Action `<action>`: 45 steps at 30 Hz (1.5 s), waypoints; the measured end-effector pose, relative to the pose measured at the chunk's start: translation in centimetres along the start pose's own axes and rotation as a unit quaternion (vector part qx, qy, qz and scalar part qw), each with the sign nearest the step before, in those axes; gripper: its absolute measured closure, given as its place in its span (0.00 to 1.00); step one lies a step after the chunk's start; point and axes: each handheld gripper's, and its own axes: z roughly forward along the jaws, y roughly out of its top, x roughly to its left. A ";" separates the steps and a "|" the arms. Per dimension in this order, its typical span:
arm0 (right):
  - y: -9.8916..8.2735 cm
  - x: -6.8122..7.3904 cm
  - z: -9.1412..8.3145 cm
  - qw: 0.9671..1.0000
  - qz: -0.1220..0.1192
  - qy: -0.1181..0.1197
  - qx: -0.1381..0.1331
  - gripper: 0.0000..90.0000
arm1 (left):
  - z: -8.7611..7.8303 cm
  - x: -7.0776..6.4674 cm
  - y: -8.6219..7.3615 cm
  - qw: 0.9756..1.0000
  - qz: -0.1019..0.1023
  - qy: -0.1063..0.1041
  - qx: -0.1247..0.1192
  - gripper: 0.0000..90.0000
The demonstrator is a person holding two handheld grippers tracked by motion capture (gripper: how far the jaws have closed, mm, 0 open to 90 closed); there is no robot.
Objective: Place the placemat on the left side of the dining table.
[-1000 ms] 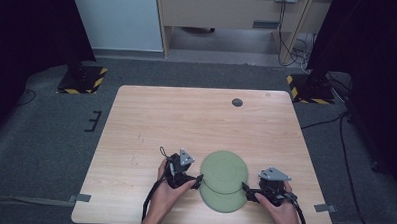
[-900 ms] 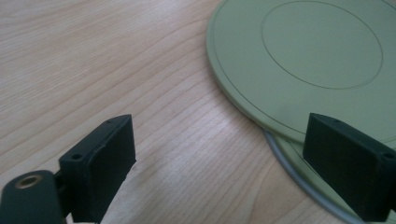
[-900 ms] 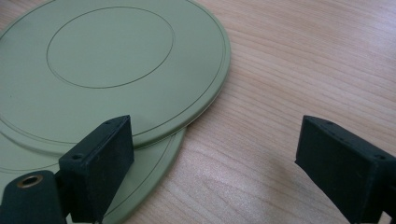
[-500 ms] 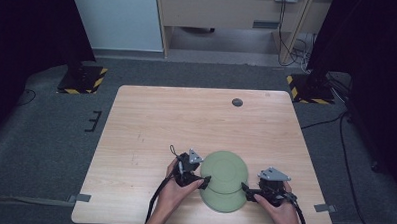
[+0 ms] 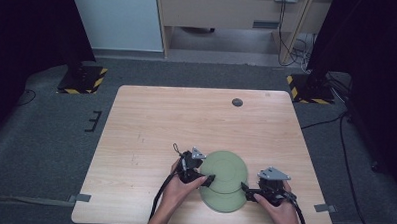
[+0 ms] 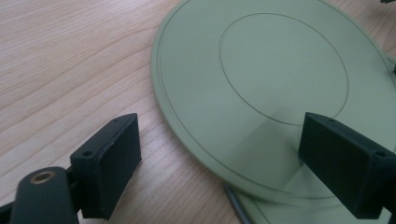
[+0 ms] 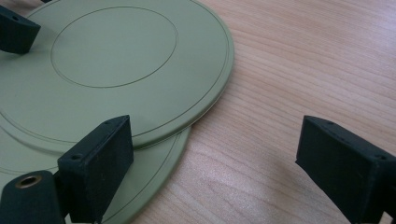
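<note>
The table (image 5: 151, 125) is mostly bare, wide open toward its far edge. Near its front edge two green plates (image 5: 224, 169) lie stacked, the top one shifted away from the person. The left gripper (image 5: 207, 180), jaws wide, straddles the top plate's rim; the right gripper (image 5: 245, 190), also wide, holds nothing beside the stack.
</note>
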 end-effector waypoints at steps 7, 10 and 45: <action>0.1 0.0 0.1 1.000 0.003 0.003 0.000 0.12 | 0.5 -0.3 0.6 1.000 0.001 -0.009 0.012 0.12; 0.1 0.0 0.2 1.000 0.004 0.003 0.000 0.12 | 0.8 -0.5 0.9 1.000 0.000 -0.008 0.016 0.09; 0.2 0.1 0.4 1.000 0.011 0.010 0.001 0.09 | -1.6 0.3 1.4 0.997 -0.044 -0.001 -0.065 0.51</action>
